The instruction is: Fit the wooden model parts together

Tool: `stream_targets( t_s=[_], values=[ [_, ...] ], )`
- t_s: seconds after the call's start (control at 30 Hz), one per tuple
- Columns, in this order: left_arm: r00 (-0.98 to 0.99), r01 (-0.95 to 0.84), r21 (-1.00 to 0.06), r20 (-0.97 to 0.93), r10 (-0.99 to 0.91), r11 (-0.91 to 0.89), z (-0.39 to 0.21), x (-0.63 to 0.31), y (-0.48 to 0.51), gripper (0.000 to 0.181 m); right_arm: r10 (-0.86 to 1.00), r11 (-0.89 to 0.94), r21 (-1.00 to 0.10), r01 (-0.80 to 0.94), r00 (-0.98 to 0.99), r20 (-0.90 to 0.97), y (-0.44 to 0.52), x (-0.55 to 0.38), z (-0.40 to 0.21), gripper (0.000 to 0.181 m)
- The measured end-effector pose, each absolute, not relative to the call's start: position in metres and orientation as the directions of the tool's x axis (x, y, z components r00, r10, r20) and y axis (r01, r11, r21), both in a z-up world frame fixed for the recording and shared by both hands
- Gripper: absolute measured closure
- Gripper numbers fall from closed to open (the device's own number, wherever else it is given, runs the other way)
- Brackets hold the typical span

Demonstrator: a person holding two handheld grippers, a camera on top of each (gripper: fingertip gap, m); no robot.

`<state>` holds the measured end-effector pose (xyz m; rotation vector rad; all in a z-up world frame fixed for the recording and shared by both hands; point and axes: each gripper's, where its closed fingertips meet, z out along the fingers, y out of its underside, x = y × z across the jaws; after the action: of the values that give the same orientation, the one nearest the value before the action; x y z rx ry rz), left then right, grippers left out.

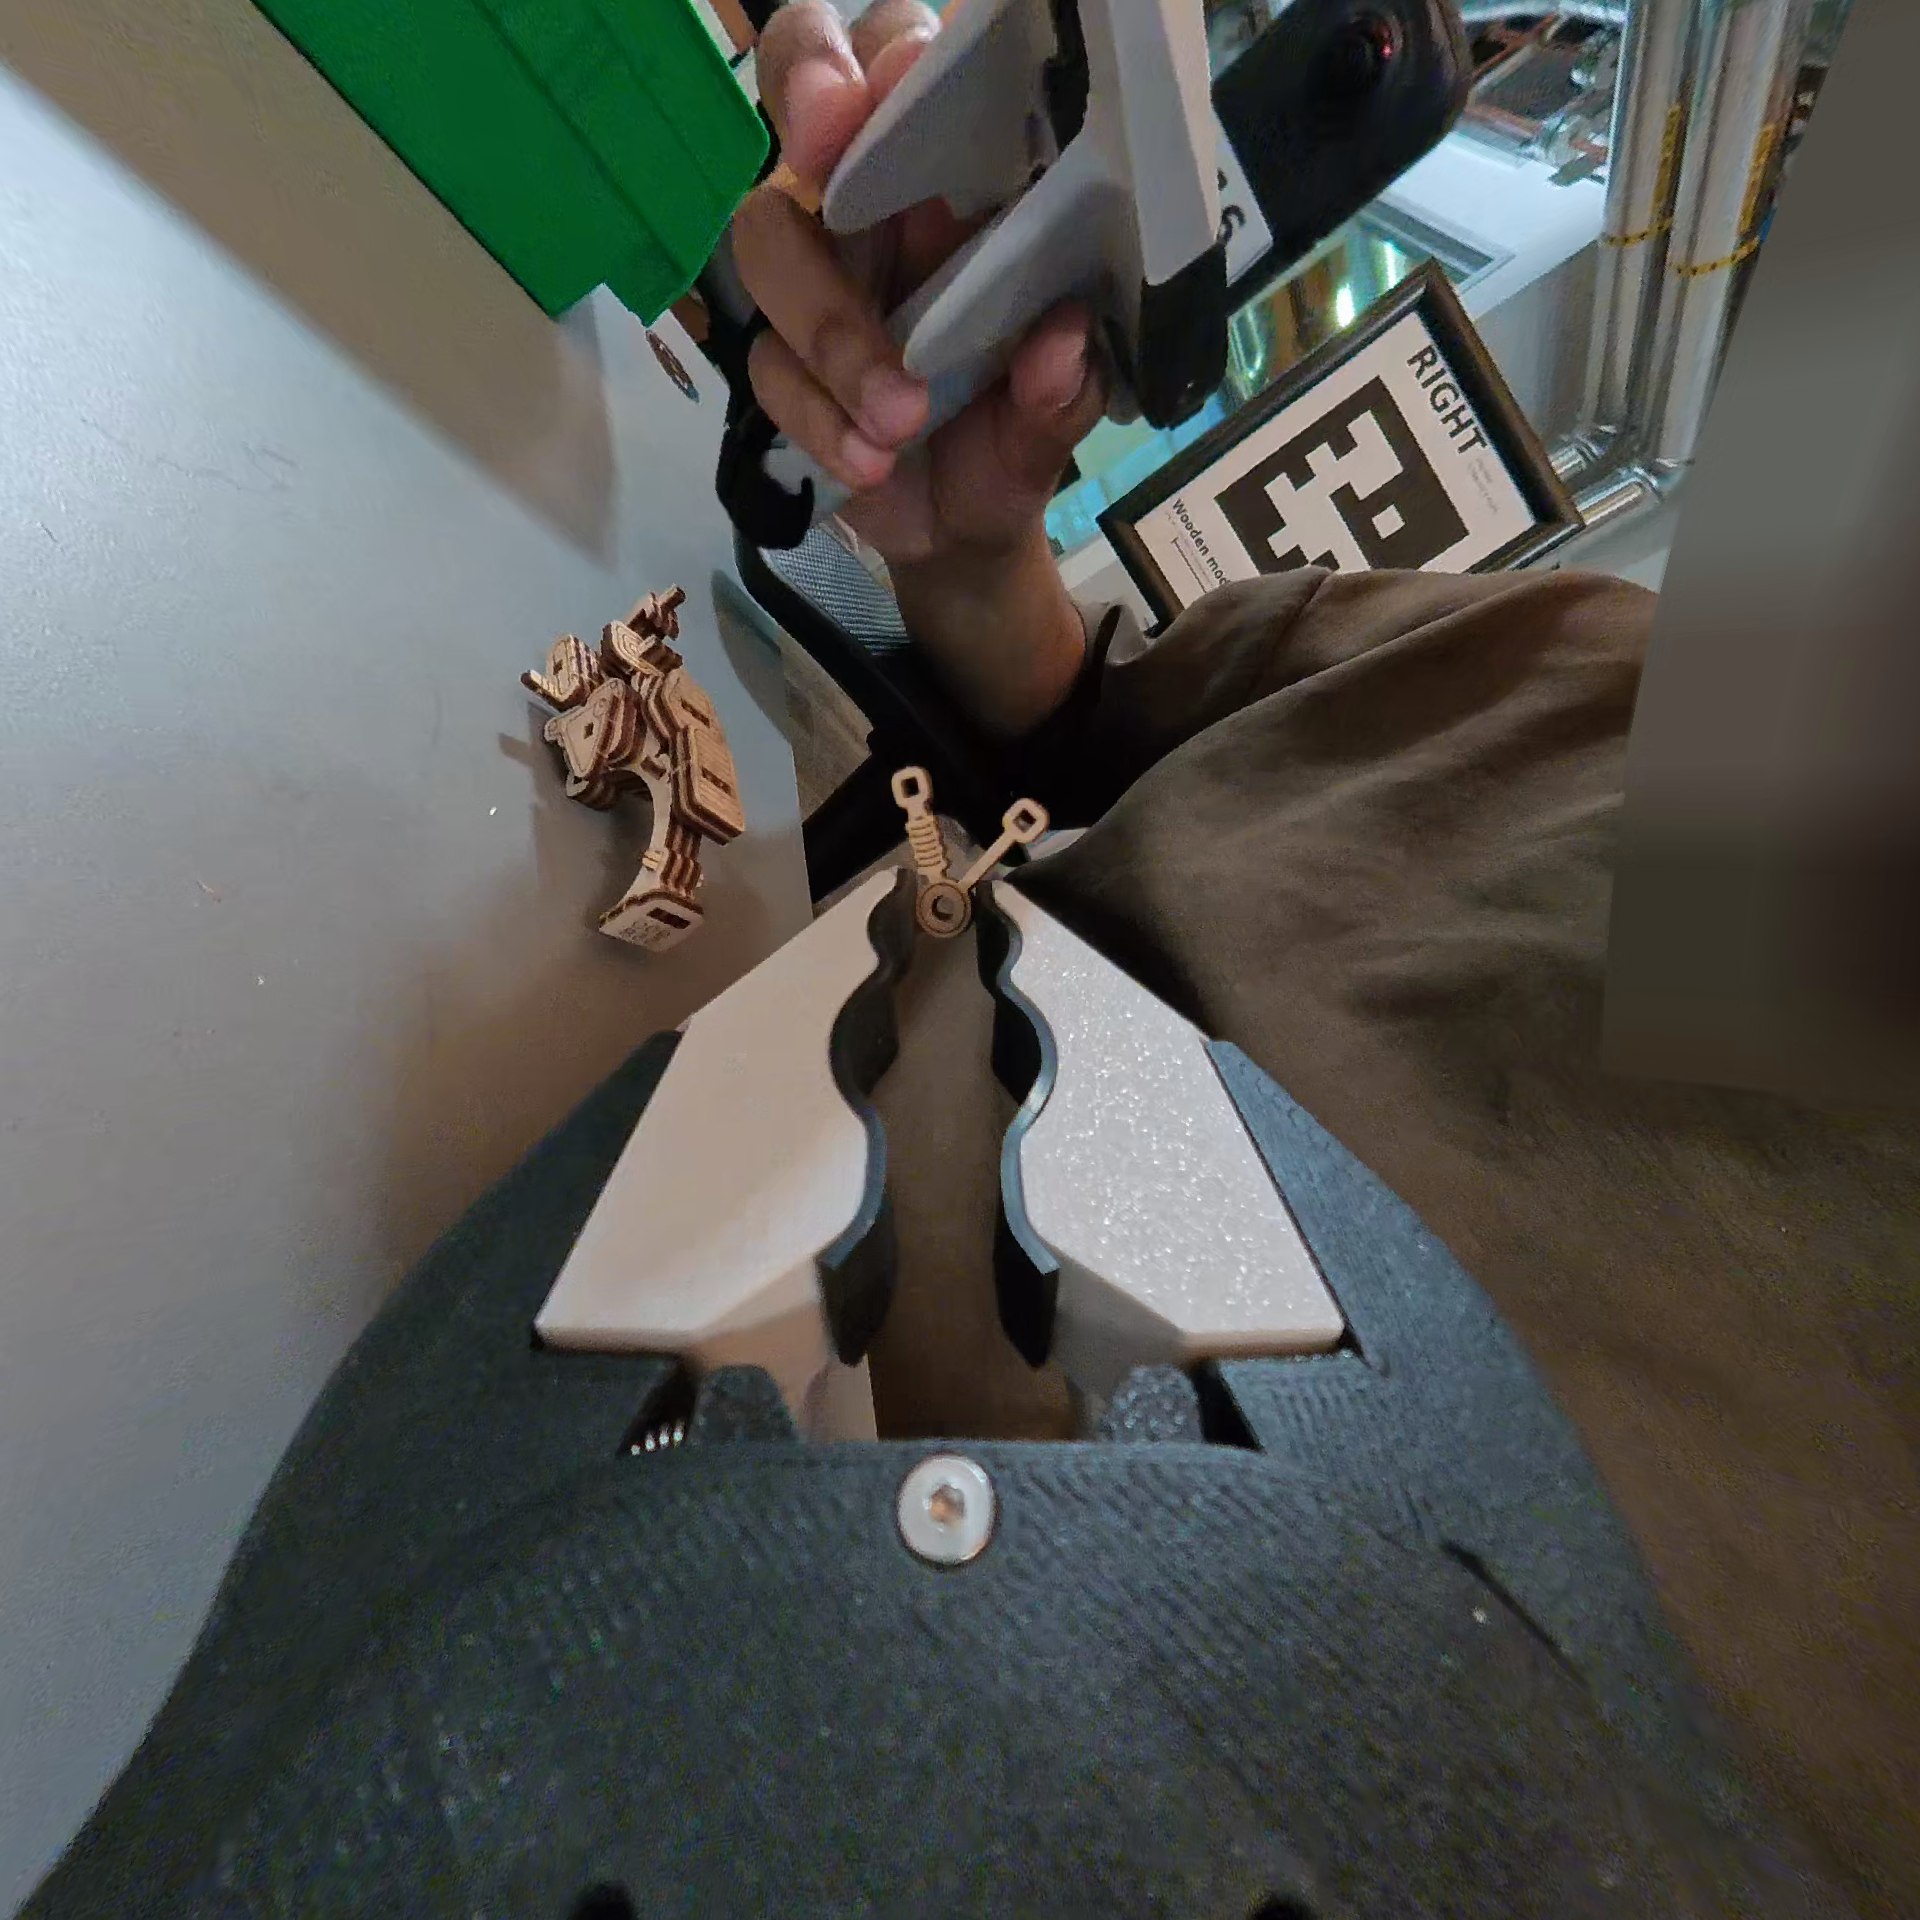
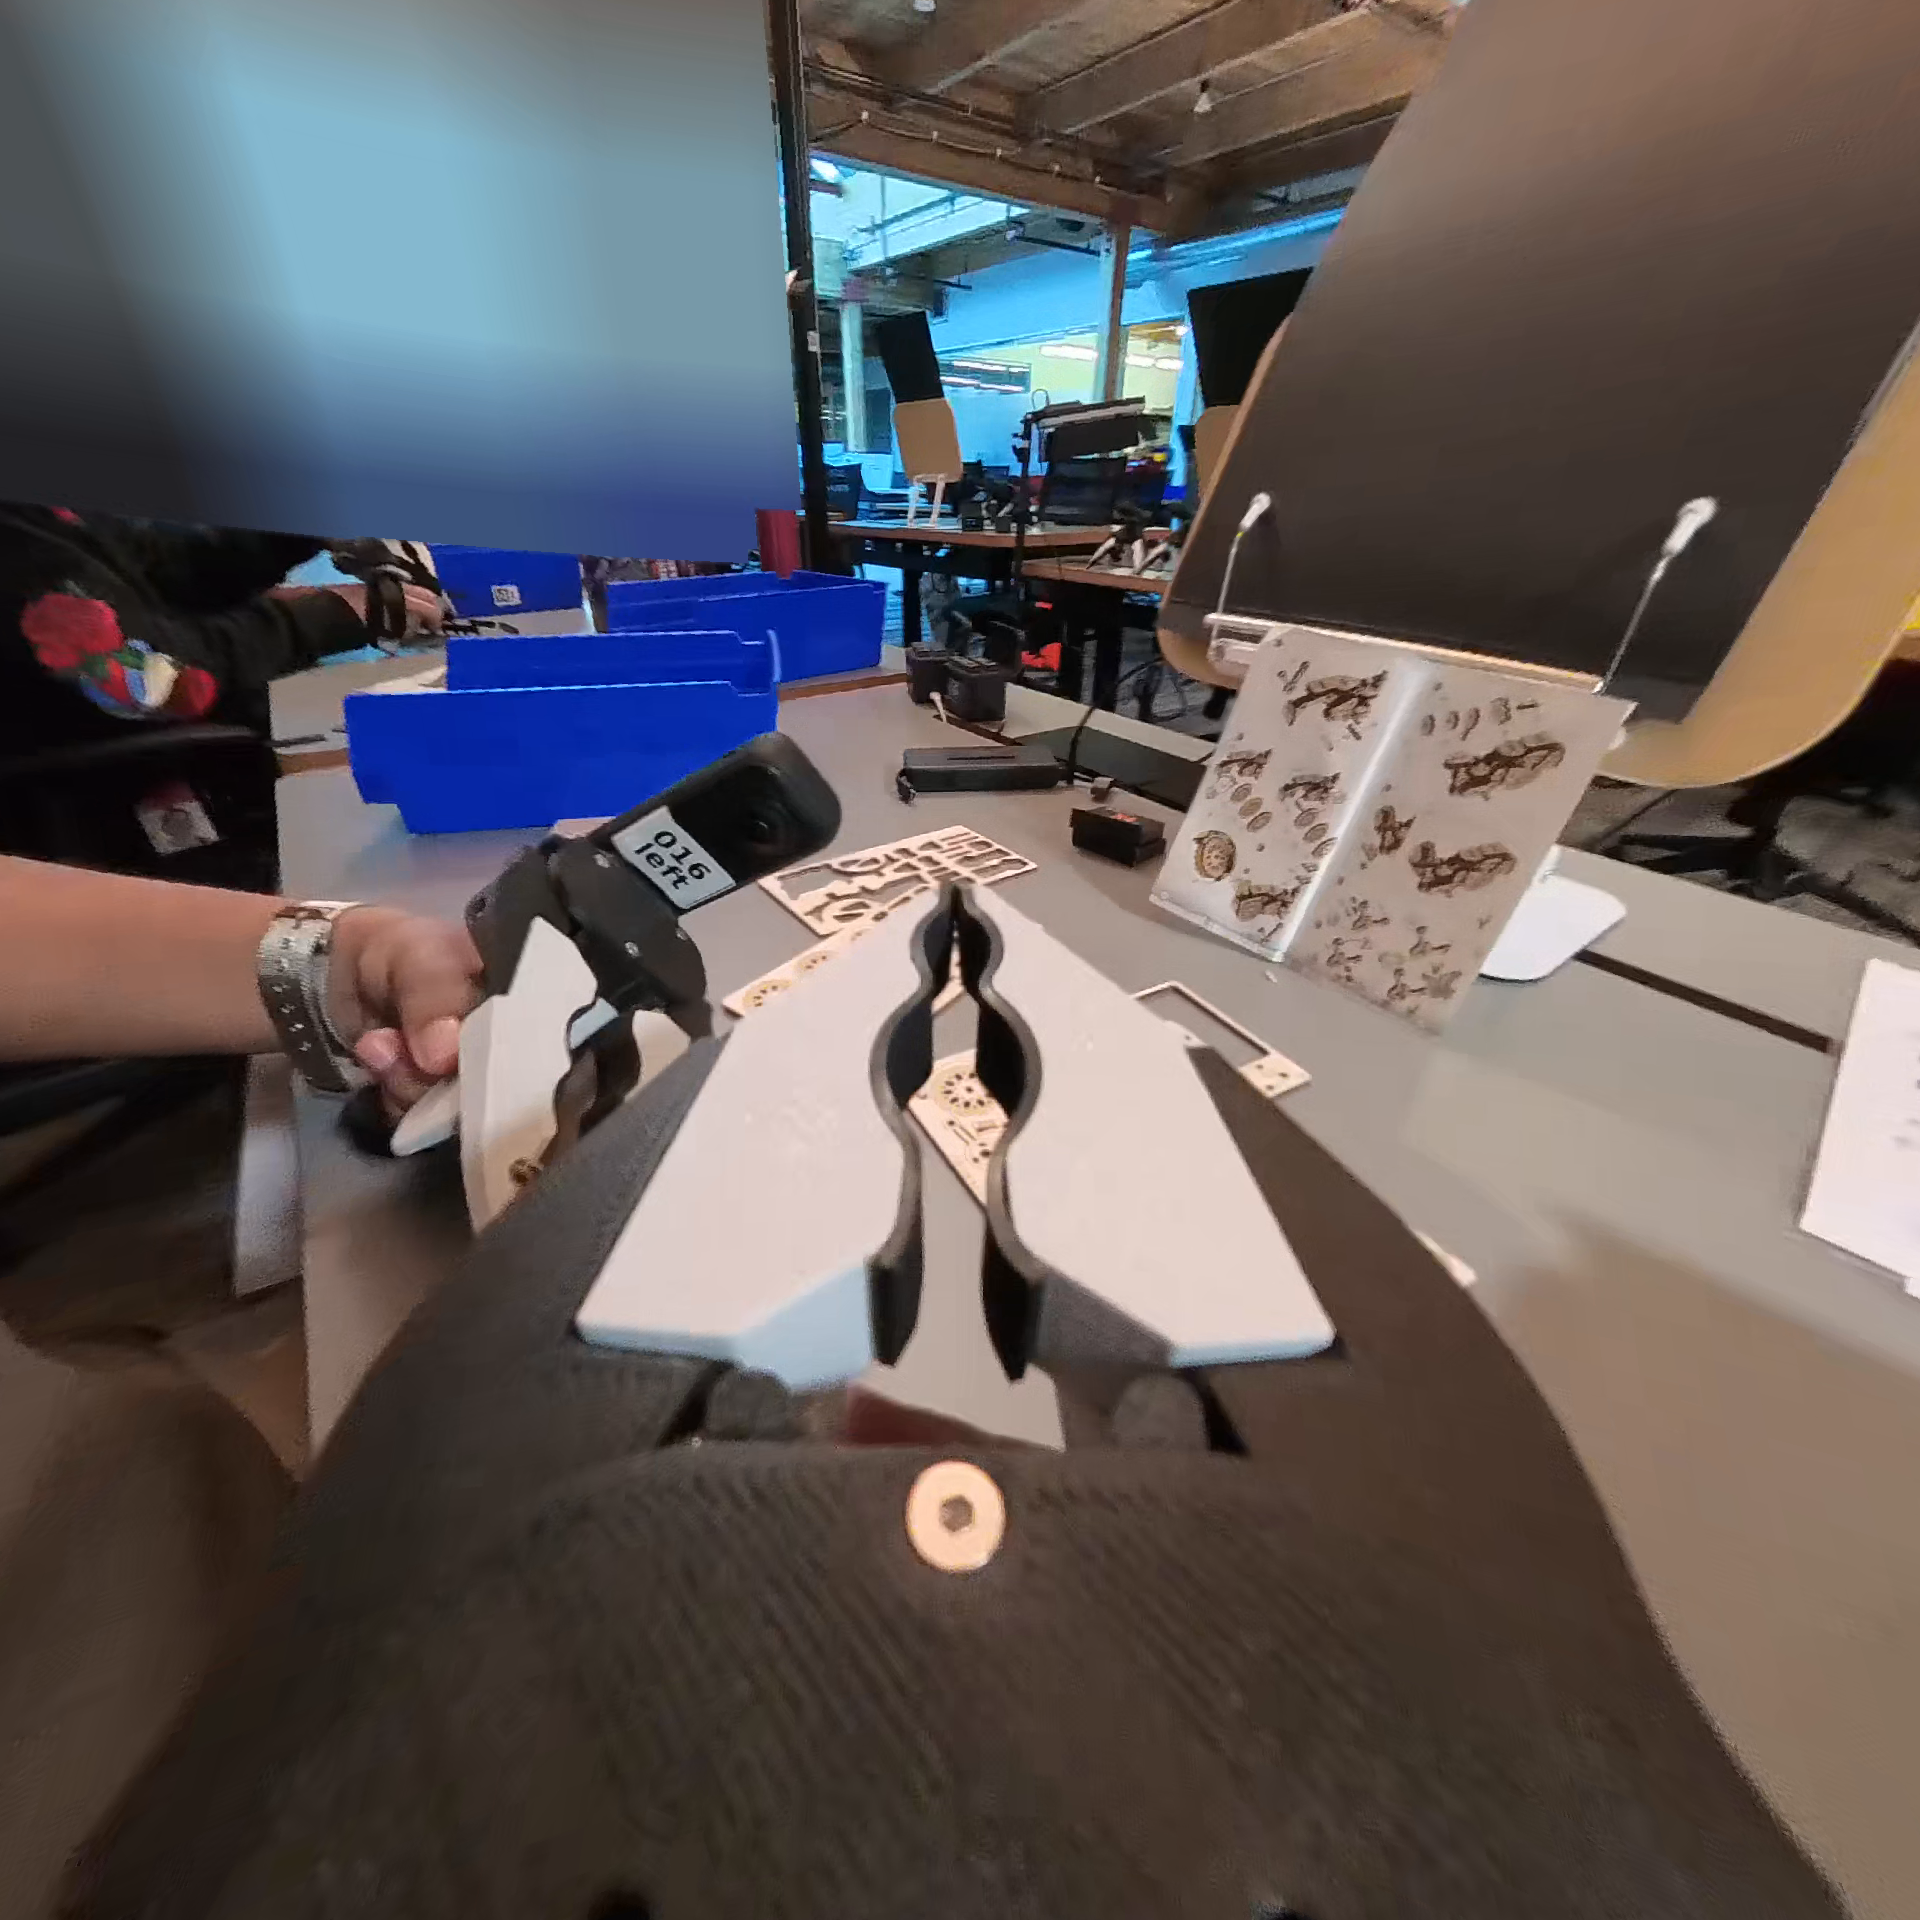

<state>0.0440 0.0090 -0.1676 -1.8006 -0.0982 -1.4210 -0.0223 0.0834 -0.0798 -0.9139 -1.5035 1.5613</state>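
Observation:
My left gripper point(image 1: 948, 891) is shut on a small wooden part point(image 1: 925, 831), a ring with two thin arms that stick out past the fingertips. It is held in the air past the table edge, over a brown sleeve. The assembled wooden model point(image 1: 646, 764) lies on the grey table point(image 1: 260, 623) to its left. My right gripper point(image 2: 954, 902) is shut, with nothing showing between its pads, and hovers above wooden part sheets point(image 2: 902, 864) on the table. The left gripper also shows at the left of the right wrist view point(image 2: 551, 1049).
A green bin point(image 1: 520, 135) and a framed marker card point(image 1: 1351, 468) stand near the model. An instruction booklet on a stand point(image 2: 1382, 821), blue bins point(image 2: 561, 738), black chargers point(image 2: 982, 771) and a paper point(image 2: 1870, 1122) sit on the table. Another person's arm point(image 2: 208, 623) is at the far left.

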Motion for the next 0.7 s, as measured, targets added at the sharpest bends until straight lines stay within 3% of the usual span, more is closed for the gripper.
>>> stream_targets(
  t_s=[0.13,0.23,0.37,0.43,0.7],
  values=[
    [0.351,0.546,-0.529,0.848,-0.396,-0.65,-0.167,0.04,0.011,0.172,0.749,0.048,-0.999,-0.01,-0.661,0.043,0.053,-0.004,-0.092,0.181],
    [0.357,0.557,-0.528,0.849,-0.389,-0.641,-0.168,0.038,0.013,0.172,0.627,-0.027,-0.976,0.215,-0.757,-0.184,0.04,0.004,-0.107,0.181],
    [0.369,0.56,-0.533,0.846,-0.386,-0.634,-0.168,0.038,0.014,0.172,0.573,-0.083,-0.895,0.438,-0.714,-0.402,0.044,0.004,-0.119,0.181],
    [0.369,0.558,-0.534,0.845,-0.386,-0.635,-0.168,0.039,0.014,0.172,0.601,-0.06,-0.92,0.388,-0.722,-0.344,0.049,0.005,-0.12,0.181],
    [0.384,0.521,-0.549,0.835,-0.395,-0.654,-0.171,0.043,0.011,0.172,0.57,0.007,-0.957,0.291,-0.787,-0.235,0.043,0.007,-0.126,0.146]
  ],
)
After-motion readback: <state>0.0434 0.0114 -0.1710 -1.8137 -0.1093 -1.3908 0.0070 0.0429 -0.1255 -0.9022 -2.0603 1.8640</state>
